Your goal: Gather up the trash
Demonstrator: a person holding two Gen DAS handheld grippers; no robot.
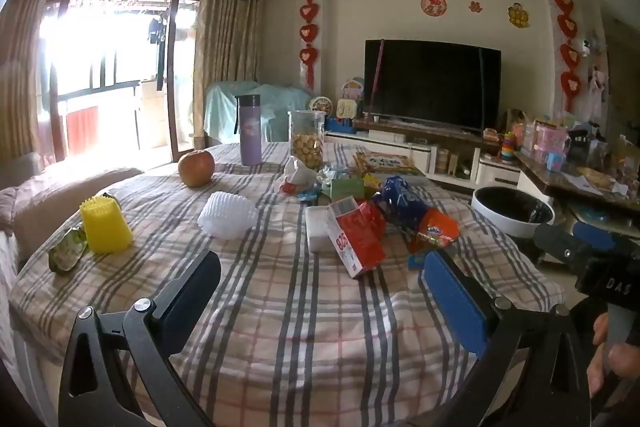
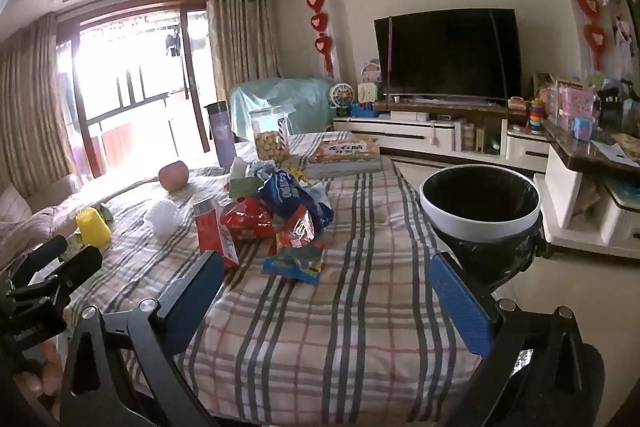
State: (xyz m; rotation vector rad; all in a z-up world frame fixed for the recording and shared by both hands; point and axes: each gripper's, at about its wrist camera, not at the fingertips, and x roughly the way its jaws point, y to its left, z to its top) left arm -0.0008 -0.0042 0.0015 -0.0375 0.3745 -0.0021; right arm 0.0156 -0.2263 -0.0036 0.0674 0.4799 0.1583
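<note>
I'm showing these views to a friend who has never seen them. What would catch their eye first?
Probably the heap of bright snack wrappers, red, blue and orange, mid-table on the plaid tablecloth. Next, the white bin with its black liner, just off the table's right edge, and the big dark television on the far wall.

A matt plaid cloth [image 1: 304, 327] is covering the desk. Crinkled snack wrappers [image 2: 280, 215] are shining glossy like foil. A red carton [image 1: 354, 239] is looking like smooth cardboard. The bin [image 2: 480, 219] is showing a smooth white plastic rim and a glossy black liner.
</note>
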